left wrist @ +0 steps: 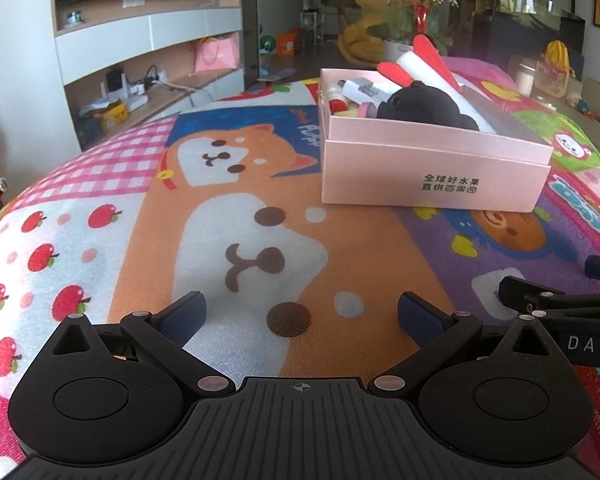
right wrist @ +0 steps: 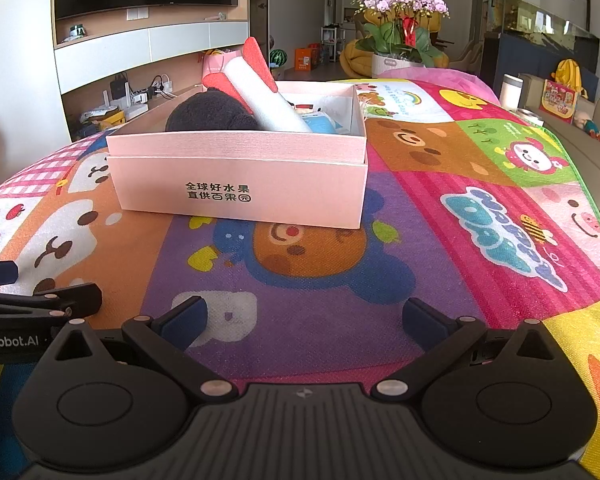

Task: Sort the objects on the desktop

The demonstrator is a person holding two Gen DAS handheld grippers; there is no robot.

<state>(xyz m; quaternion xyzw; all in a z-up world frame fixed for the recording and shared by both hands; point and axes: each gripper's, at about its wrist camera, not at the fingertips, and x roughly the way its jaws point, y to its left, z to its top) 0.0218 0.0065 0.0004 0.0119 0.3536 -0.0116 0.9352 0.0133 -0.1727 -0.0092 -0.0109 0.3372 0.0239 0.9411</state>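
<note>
One pink box (right wrist: 240,184) stands ahead of both pairs of tongs, to the right of the left tongs (left wrist: 302,312) and slightly left of the right tongs (right wrist: 305,318). In it lie one dark plush toy (right wrist: 210,114) and one white rocket (right wrist: 260,96) with red fins. Smaller items behind them are too crowded to count.

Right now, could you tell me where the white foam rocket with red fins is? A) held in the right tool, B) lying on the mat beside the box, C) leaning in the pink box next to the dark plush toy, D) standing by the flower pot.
C: the rocket leans in the pink box, against the dark plush toy.
</note>
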